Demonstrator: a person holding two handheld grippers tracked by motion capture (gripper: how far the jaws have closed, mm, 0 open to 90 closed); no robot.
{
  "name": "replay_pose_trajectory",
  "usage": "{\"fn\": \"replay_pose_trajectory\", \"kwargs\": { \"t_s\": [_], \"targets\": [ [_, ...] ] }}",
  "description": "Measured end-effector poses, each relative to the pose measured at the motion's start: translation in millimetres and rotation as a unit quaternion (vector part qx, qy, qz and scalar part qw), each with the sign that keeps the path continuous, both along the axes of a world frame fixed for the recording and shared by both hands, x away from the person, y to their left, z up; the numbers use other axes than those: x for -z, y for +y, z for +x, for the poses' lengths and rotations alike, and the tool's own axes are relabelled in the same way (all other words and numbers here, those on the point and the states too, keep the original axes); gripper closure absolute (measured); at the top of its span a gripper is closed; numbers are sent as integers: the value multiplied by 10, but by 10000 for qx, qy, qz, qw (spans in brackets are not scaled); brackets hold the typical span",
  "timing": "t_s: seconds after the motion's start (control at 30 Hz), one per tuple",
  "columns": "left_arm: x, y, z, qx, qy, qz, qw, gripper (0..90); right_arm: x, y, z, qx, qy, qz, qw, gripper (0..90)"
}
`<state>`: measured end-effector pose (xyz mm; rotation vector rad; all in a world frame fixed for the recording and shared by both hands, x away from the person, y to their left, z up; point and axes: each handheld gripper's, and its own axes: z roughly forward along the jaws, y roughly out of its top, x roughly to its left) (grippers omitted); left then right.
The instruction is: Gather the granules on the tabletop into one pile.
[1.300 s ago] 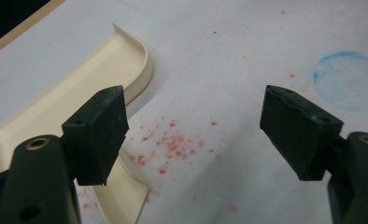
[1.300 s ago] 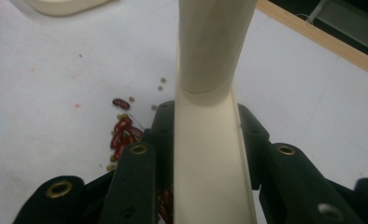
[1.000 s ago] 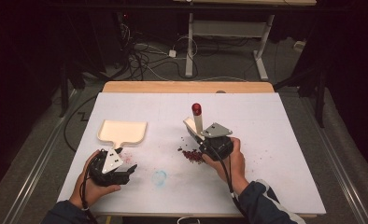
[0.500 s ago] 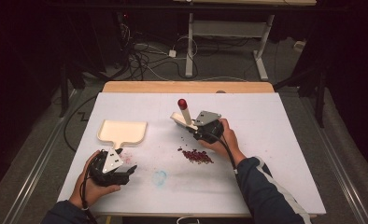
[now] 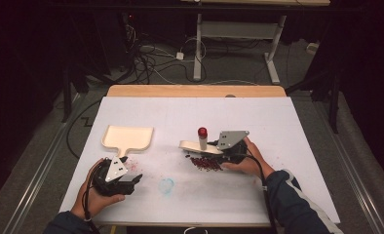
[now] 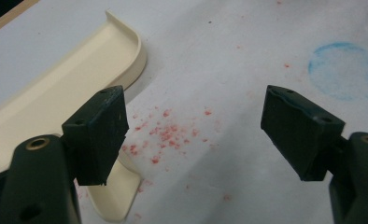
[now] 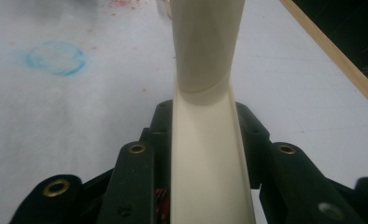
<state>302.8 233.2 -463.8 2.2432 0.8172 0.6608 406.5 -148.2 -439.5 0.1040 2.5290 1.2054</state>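
I have the right claw point(image 5: 214, 148) clamped on the handle of a cream plastic brush with a red knob point(image 5: 201, 141), its head just above the pile of small red crumbs point(image 5: 205, 163) mid-tabletop. The left claw point(image 6: 191, 135) rests with jaws apart, near the handle of the cream plastic dustpan point(image 5: 127, 139) at the left — not gripping it. I judge sweeping is in hand; next I need the pan grasped and set beside the pile.
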Motion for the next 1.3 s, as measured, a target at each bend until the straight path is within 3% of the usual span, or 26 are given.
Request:
{"fn": "replay_pose_trajectory", "kwargs": {
  "t_s": [0.1, 0.33, 0.53, 0.63, 0.7, 0.8, 0.9, 0.97, 1.0, 1.07, 1.13, 1.2, 1.3],
  "targets": [
    [0, 0, 12, 25, -49, 44, 10000, 223, -20, -87, -60, 64, -90, -33, 9999, 668],
    [-4, -8, 7, 54, -75, 64, 9999, 223, -126, -220, -35, 544, -92, 420, 9976, 671],
    [-4, -3, -2, 32, -25, 37, 10000, 223, -335, -134, -167, 1156, 339, 842, 9891, 672],
    [-3, -8, 0, 37, -22, 44, 10000, 223, -409, -4, -300, 1252, 772, 1225, 9815, 672],
    [-4, -13, 1, 53, -19, 71, 10000, 224, -408, 135, -399, 1400, 997, 1356, 9757, 672],
    [-1, -17, 5, 61, -13, 92, 9999, 224, -327, 364, -508, 1522, 1259, 1453, 9695, 672],
    [1, -19, 4, 57, -7, 88, 9999, 223, -189, 568, -552, 1776, 1281, 1384, 9659, 673],
    [0, -17, 2, 77, -5, 99, 9999, 223, -82, 650, -522, 1999, 1451, 1401, 9588, 673],
    [1, -17, 1, 74, 1, 100, 9999, 224, -29, 676, -503, 2121, 1559, 1394, 9546, 673],
    [5, -15, 1, 67, 13, 94, 9999, 223, 65, 698, -470, 2422, 1569, 1328, 9482, 673],
    [5, -12, 1, 84, 23, 110, 9999, 224, 77, 663, -447, 2708, 1404, 1315, 9432, 673],
    [7, -16, 3, 99, 39, 121, 9999, 224, 85, 593, -414, 2920, 1482, 1394, 9345, 672],
    [8, -32, 3, 120, 46, 150, 9998, 223, 105, 479, -410, 3178, 1484, 1486, 9246, 671]
  ]
}}
